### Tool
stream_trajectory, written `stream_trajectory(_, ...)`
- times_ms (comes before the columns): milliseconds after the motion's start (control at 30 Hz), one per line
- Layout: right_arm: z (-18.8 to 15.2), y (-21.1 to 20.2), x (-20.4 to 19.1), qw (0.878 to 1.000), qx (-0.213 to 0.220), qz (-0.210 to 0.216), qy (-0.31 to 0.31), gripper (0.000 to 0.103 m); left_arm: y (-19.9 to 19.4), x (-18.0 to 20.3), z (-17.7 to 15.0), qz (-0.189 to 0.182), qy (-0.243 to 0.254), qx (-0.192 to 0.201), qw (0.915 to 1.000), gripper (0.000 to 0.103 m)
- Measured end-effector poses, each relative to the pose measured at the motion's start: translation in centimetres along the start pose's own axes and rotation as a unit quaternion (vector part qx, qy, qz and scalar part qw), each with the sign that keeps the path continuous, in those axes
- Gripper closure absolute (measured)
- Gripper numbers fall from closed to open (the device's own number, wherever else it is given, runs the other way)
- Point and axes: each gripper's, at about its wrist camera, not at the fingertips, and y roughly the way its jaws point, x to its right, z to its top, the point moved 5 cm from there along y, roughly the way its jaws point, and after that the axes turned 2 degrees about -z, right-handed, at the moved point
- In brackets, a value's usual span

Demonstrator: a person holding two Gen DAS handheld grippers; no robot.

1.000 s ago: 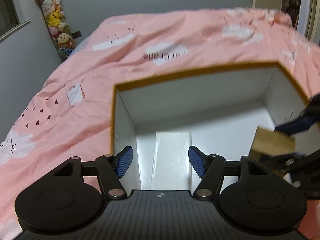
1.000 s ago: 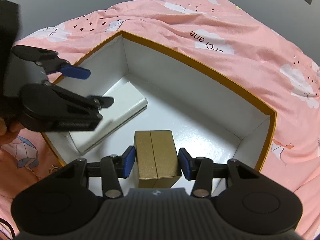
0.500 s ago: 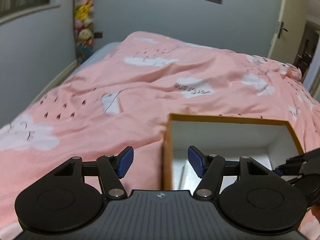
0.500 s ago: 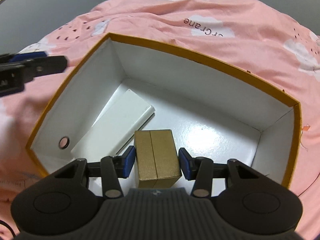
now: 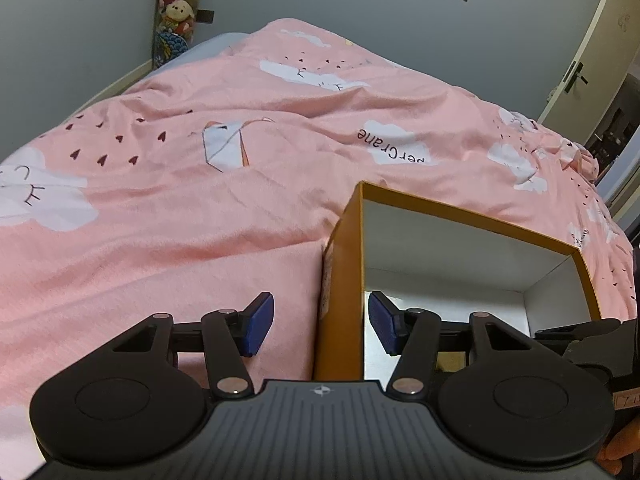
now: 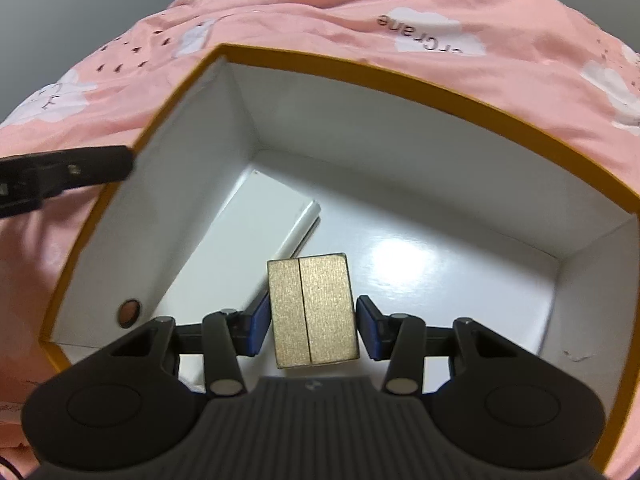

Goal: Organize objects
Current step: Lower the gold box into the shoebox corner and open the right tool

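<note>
Right tongs [image 6: 312,326] grip gold box [image 6: 311,316] inside orange box [image 6: 440,88]; left tongs [image 5: 321,322] wide, straddling its wall.

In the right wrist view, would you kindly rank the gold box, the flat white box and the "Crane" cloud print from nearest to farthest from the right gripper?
1. Gold box: between the right gripper's pads.
2. Flat white box: on the orange box's floor, ahead-left.
3. "Crane" cloud print: on the pink bedspread, beyond the far wall.
</note>
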Motion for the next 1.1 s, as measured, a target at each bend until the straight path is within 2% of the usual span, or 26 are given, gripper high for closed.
stream_trajectory(100,0.0,0.1,-0.8,1.0,-0.004,0.013,-0.006,0.055,0.1,0.1,-0.2,-0.003,-0.002,-0.002,1.0,0.039)
stream_trajectory(200,0.0,0.2,-1.4,1.0,-0.005,0.006,-0.019,0.055,0.1,0.1,-0.2,-0.004,-0.001,-0.001,1.0,0.039)
stream_trajectory(400,0.1,0.0,-1.0,1.0,-0.003,0.015,-0.026,0.055,0.0,0.0,0.0,-0.003,-0.005,0.002,1.0,0.039)
stream_trajectory(567,0.9,-2.0,-1.6,0.993,0.044,-0.016,-0.111,0.055,0.0,0.0,0.4,-0.002,-0.014,0.0,0.9999,0.039)
stream_trajectory(700,2.0,-3.5,-2.6,0.976,0.085,-0.031,-0.198,0.055,0.0,-0.1,0.9,-0.01,-0.024,-0.001,0.9996,0.039)
stream_trajectory(867,3.2,-3.7,-3.9,0.941,0.129,-0.053,-0.308,0.055,0.0,-0.5,1.3,-0.012,-0.039,0.001,0.9992,0.041)
stream_trajectory(1100,4.7,-2.1,-4.5,0.9,0.154,-0.079,-0.4,0.055,0.4,-1.2,1.6,-0.015,-0.054,0.003,0.9984,0.043)
